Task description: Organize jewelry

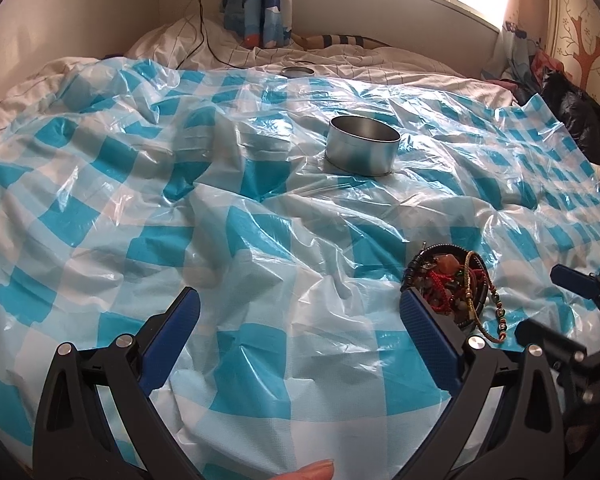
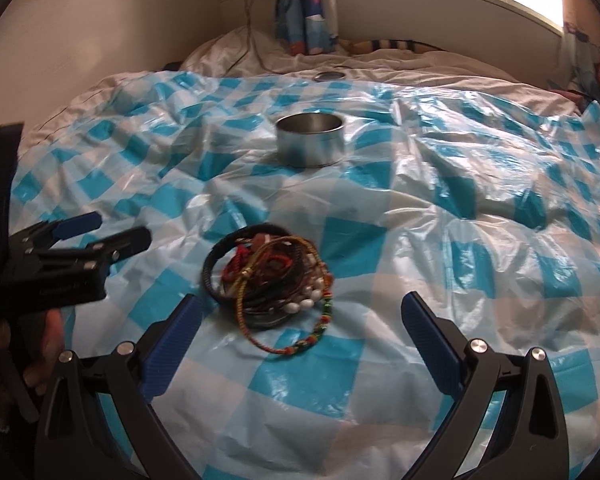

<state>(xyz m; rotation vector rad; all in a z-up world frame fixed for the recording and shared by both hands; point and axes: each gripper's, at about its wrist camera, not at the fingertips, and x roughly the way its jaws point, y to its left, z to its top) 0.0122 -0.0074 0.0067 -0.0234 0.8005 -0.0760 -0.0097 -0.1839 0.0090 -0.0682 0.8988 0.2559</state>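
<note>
My right gripper (image 2: 300, 328) hangs spread wide and empty with the tangled jewelry pile (image 2: 268, 276) just ahead, slightly toward its left finger, nearer than to my equally wide left gripper (image 1: 300, 328), and the open tin (image 2: 310, 140) lies well beyond.

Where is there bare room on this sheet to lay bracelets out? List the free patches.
The blue-and-white checked plastic sheet lies bare right of the tangled pile of bracelets, and between the pile and the round open metal tin. In the left wrist view, its whole left side is free too. It is crowded only at the pile, where the left gripper and right gripper flank it, both open.
</note>
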